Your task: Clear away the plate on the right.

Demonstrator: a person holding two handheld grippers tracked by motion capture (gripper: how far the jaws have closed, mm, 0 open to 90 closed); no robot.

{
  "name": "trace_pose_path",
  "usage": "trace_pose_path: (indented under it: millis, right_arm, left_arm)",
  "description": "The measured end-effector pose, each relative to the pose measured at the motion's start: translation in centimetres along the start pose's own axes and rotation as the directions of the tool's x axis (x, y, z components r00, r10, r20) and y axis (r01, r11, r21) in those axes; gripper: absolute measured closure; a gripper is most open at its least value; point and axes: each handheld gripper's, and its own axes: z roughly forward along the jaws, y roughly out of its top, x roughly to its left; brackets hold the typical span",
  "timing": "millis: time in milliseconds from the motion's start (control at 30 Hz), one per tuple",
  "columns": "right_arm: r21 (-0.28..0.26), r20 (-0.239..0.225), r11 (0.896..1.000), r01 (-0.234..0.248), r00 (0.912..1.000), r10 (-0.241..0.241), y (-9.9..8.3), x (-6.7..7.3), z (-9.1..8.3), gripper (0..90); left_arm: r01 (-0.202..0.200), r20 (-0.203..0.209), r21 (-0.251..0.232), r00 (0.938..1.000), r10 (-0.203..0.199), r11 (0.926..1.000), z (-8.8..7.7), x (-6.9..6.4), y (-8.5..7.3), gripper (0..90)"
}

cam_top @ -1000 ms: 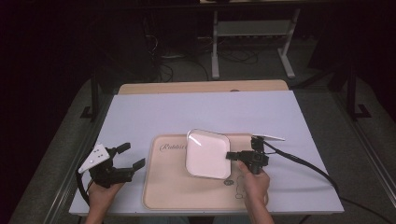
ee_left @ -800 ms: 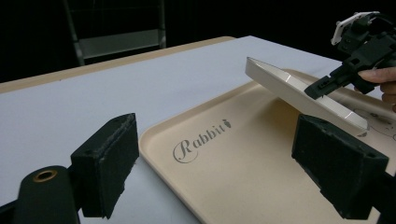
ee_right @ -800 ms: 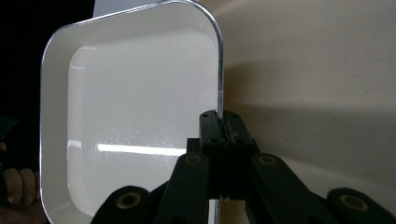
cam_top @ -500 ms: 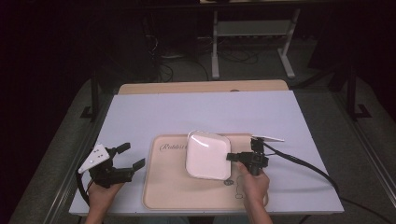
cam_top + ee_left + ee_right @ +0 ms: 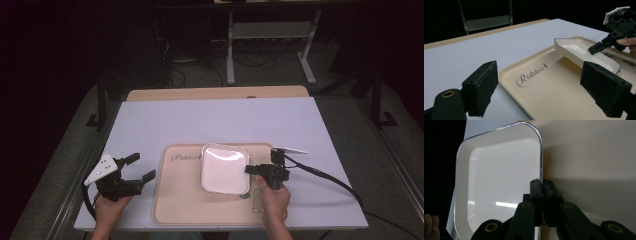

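A white square plate (image 5: 222,167) (image 5: 579,51) (image 5: 499,182) lies on a beige tray (image 5: 175,200) (image 5: 544,95) (image 5: 586,157) printed with "Rabbit". My right gripper (image 5: 248,170) (image 5: 541,182) (image 5: 592,50) is shut on the plate's right rim, its two jaws pinching the thin edge. My left gripper (image 5: 142,166) (image 5: 543,87) stands open by the tray's left edge, low over the table. Its jaws are wide apart with nothing between them, and they point across the tray toward the plate.
The tray sits at the near middle of a pale table cover (image 5: 215,120). A wooden board edge (image 5: 215,93) runs along the far side. Beyond it stands a metal rack (image 5: 270,30) on a dark floor. The right gripper's cable (image 5: 325,177) trails off to the right.
The plate, held tilted a little above the tray a second ago, has sunk and now lies nearly flat on it. Both hands have stayed in place.
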Motion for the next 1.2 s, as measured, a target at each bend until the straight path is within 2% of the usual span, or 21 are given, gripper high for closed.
trace_pose_path:
  millis: [267, 867, 1033, 1200]
  right_arm:
    - [-0.004, 0.011, 1.0, 0.002, 0.9999, -0.002, 0.0, -0.2, -0.2, 83.0]
    - [-0.014, 0.037, 1.0, 0.007, 0.9993, -0.007, -0.5, -0.3, -0.5, 82.0]
    - [-0.004, 0.038, 0.999, 0.036, 0.9987, -0.036, -0.8, -0.1, -1.1, 77.4]
    - [0.012, 0.066, 0.997, 0.078, 0.9947, -0.078, -1.3, 0.0, -1.7, 77.0]
  left_arm:
    - [-0.002, 0.002, 0.003, 1.0, 0.002, 1.0, 0.1, 0.0, 0.0, 14.3]
    - [-0.004, 0.005, 0.003, 1.0, 0.004, 1.0, 0.1, 0.0, 0.0, 14.6]
    - [-0.003, 0.006, 0.003, 1.0, 0.003, 1.0, 0.1, 0.0, 0.0, 14.6]
    - [-0.005, 0.006, 0.006, 1.0, 0.005, 1.0, 0.2, -0.1, 0.0, 14.6]
